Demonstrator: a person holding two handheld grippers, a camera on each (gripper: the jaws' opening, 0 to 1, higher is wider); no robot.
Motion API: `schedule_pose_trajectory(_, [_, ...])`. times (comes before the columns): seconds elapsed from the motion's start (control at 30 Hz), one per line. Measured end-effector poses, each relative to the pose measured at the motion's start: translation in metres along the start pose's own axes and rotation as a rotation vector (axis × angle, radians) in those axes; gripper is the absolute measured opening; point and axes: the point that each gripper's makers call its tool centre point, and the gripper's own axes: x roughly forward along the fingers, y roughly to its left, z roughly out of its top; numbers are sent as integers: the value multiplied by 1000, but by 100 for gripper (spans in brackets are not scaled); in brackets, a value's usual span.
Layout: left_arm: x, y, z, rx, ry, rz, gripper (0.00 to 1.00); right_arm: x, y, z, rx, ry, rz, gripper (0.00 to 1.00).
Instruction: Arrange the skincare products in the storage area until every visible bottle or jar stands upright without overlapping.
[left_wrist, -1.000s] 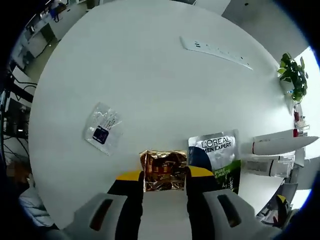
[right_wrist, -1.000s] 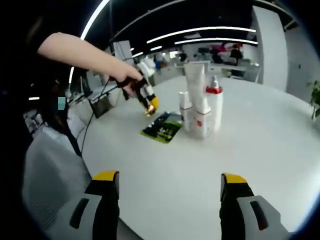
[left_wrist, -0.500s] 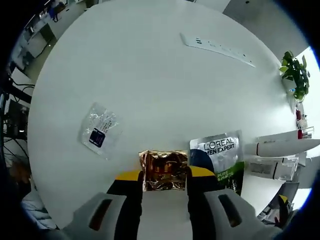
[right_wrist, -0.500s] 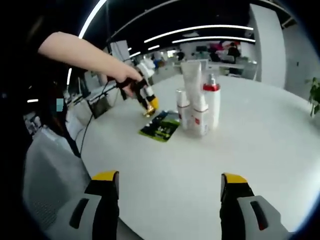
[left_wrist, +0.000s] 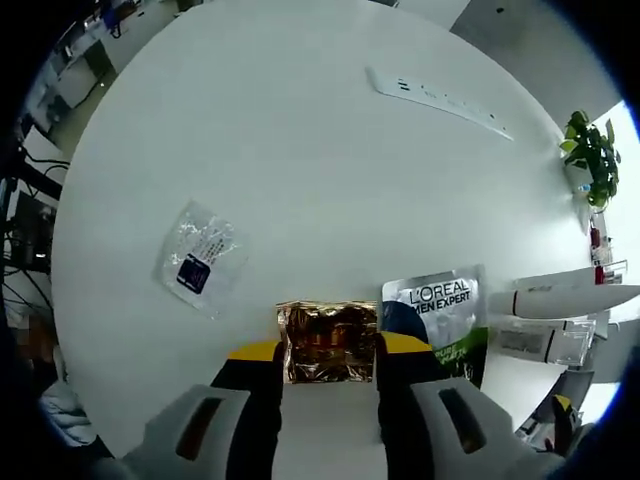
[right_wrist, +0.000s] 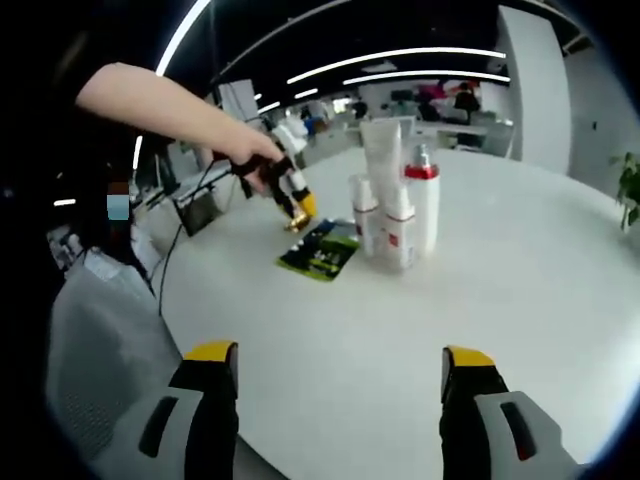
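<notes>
In the left gripper view my left gripper (left_wrist: 328, 352) is shut on a crinkled gold foil sachet (left_wrist: 327, 340), held just above the white table (left_wrist: 300, 150). Beside it on the right lies a silver and green L'Oreal Men Expert sachet (left_wrist: 438, 315), with white bottles and tubes (left_wrist: 560, 300) beyond it. The right gripper view shows my right gripper (right_wrist: 340, 365) open over bare table, its jaws wide apart. Farther off, white bottles (right_wrist: 395, 205) with red caps stand upright in a cluster. The left gripper (right_wrist: 297, 205) is seen there in a person's hand, next to the green sachet (right_wrist: 322, 252).
A clear packet with a dark label (left_wrist: 200, 262) lies left of the gold sachet. A white power strip (left_wrist: 440, 98) lies at the far side of the table, and a potted plant (left_wrist: 590, 150) stands at the right edge. Office desks stand behind the table (right_wrist: 560, 250).
The left gripper view has shifted slightly; the gold sachet stays clamped. In the right gripper view the bottle cluster has drifted a little left as the camera moved.
</notes>
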Motion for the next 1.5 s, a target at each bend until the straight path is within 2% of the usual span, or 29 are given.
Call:
schedule_pose_trajectory(0.4, [1,-6,-3,-1,7,-24,42,0,-1,0,6,-1,0,87])
schedule_pose_trajectory(0.8, [-6,-6,-3,-3,-11,-43,48,1,0,-1,2,3,1,86])
schedule_pose_trajectory(0.87, [-8,-7,-2,1,-21,-54,52,1,0,-1,2,4,3,86])
schedule_pose_trajectory(0.9, [-8,-10,-2,24,-30,-79,55,1,0,-1,1,4,3,86])
schedule_pose_trajectory(0.97, [-9,-14,-7,43,-17,-99,64,1,1,-2,-4,9,5,86])
schedule_pose_trajectory(1.0, [-10,-14,-8,42,-21,-104,65,1,2,-2,-8,10,6,86])
schedule_pose_trajectory(1.07, [-13,-13,-6,40,-54,-107,69,2,3,-3,-13,15,9,87])
schedule_pose_trajectory(1.33, [-30,-16,-18,83,-105,-151,80,2,3,-4,-32,26,9,87])
schedule_pose_trajectory(1.5, [-47,-22,-27,161,-180,-193,89,2,4,-4,-45,28,9,87])
